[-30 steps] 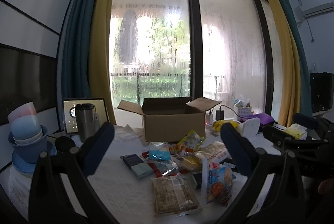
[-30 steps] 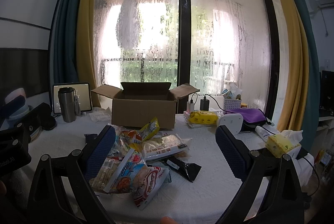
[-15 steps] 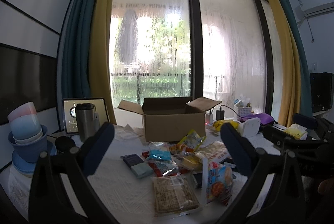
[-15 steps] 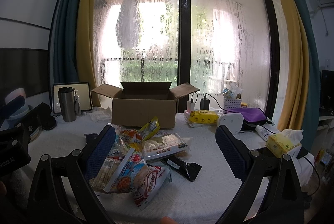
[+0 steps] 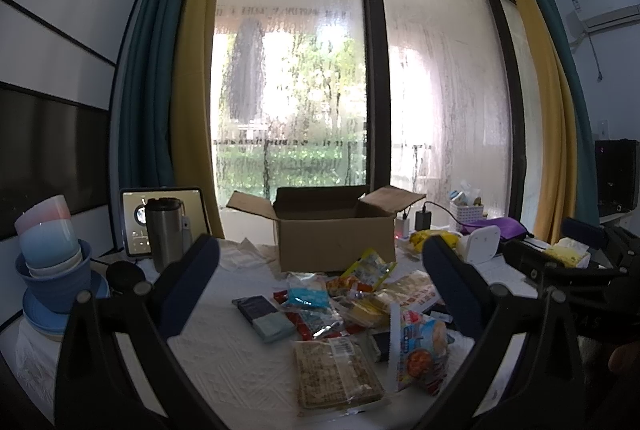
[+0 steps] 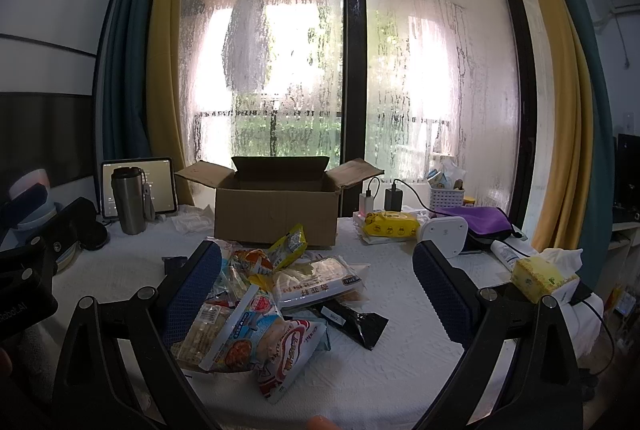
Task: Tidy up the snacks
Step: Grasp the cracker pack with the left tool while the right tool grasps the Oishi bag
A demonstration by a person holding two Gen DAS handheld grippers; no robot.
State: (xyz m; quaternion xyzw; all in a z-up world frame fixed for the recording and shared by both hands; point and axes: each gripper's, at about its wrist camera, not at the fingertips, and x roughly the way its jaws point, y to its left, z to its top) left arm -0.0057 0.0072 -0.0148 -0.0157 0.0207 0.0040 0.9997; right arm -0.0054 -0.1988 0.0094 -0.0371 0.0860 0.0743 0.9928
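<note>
Left wrist view: the left gripper (image 5: 320, 270) hangs over the table (image 5: 224, 362) with its jaws spread wide and nothing between them. Its frame cuts off both lower corners, hiding the near table edge. The snacks (image 5: 344, 310) lie heaped ahead of the jaws, overlapping so that the lower packets show only in slivers; a flat cracker pack (image 5: 336, 370) is nearest, a dark bar (image 5: 262, 316) lies at the heap's left. Behind the heap stands the box (image 5: 336, 234), flaps open, its inside too dark to read. Bare tablecloth lies left of the heap, up to the mug (image 5: 164, 230) and stacked bowls (image 5: 52, 266). The other gripper's black body crosses the right edge, blocking that side.

Right wrist view: the right gripper (image 6: 316, 282) also has its jaws spread, holding nothing. The left jaw overlaps the heap (image 6: 272, 302), covering part of it. The box (image 6: 276, 213) sits just behind. Open cloth stretches right of the heap toward a white device (image 6: 444, 232) and a tissue box (image 6: 540, 276) near the table's right edge. A fingertip intrudes at the bottom, mostly cut off.

Nothing has shifted from the earlier frames in either view; both grippers sit as before.
</note>
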